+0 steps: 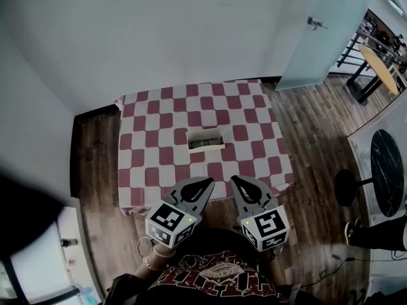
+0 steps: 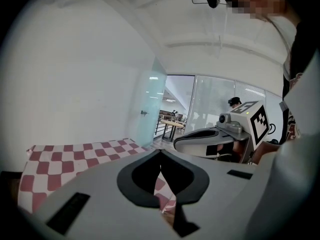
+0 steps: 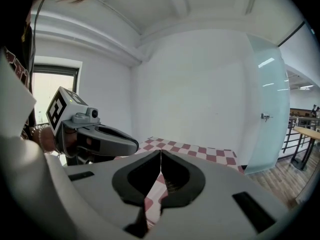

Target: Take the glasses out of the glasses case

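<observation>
An open white glasses case (image 1: 205, 140) lies near the middle of the table with the red-and-white checked cloth (image 1: 152, 126); something pale and greenish rests inside it, too small to make out. Both grippers hover off the table's near edge, in front of the person's chest. My left gripper (image 1: 206, 182) is shut with nothing in it, its tips meeting in its own view (image 2: 160, 152). My right gripper (image 1: 234, 180) is likewise shut and empty (image 3: 160, 153). Each shows in the other's view: the right gripper (image 2: 215, 136) and the left gripper (image 3: 100, 138). The case is well ahead of both.
The table stands against a white wall on a wooden floor (image 1: 318, 119). A frosted glass door (image 1: 324, 30) is at the back right. A round dark table (image 1: 386, 170) and someone's shoe (image 1: 351, 232) are at the right. A white cabinet (image 1: 38, 259) sits at the near left.
</observation>
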### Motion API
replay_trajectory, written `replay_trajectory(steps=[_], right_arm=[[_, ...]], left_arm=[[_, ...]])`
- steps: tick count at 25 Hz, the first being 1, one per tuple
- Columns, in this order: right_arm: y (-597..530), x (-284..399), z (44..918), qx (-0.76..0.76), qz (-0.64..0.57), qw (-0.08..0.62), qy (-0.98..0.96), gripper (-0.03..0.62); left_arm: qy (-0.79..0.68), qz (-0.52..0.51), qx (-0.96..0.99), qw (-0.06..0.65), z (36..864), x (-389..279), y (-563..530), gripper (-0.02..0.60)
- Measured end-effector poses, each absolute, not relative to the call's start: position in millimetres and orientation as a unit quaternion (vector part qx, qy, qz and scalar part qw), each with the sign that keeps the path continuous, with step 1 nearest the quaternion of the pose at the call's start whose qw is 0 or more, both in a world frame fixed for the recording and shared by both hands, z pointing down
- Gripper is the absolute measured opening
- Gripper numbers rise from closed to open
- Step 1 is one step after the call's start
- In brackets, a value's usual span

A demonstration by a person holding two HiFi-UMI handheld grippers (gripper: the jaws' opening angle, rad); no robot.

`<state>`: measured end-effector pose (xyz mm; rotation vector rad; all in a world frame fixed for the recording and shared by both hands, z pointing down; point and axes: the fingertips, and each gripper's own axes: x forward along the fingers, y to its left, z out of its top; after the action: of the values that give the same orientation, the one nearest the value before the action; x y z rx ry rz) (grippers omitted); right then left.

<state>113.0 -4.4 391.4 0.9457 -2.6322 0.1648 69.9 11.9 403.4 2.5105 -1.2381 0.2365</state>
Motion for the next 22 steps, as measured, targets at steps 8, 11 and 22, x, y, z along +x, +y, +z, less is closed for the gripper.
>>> replay_trajectory(steps=[8,11,22], right_arm=[[-43.6,100.0,401.4,0.36,0.052,0.183,-0.913,0.02],[-51.4,97.2,407.0,0.366,0.053,0.188,-0.91,0.02],[-82.1,94.0,418.2,0.351,0.043,0.215,-0.91,0.02]], left_arm=[[-0.425,0.09,0.886,0.164,413.1,37.3,-23.3,0.003],[-0.423,0.092,0.885,0.169,415.8,29.5,-30.7,0.003],[-0.443,0.082,0.873,0.187,425.9,16.7,-47.3,0.003]])
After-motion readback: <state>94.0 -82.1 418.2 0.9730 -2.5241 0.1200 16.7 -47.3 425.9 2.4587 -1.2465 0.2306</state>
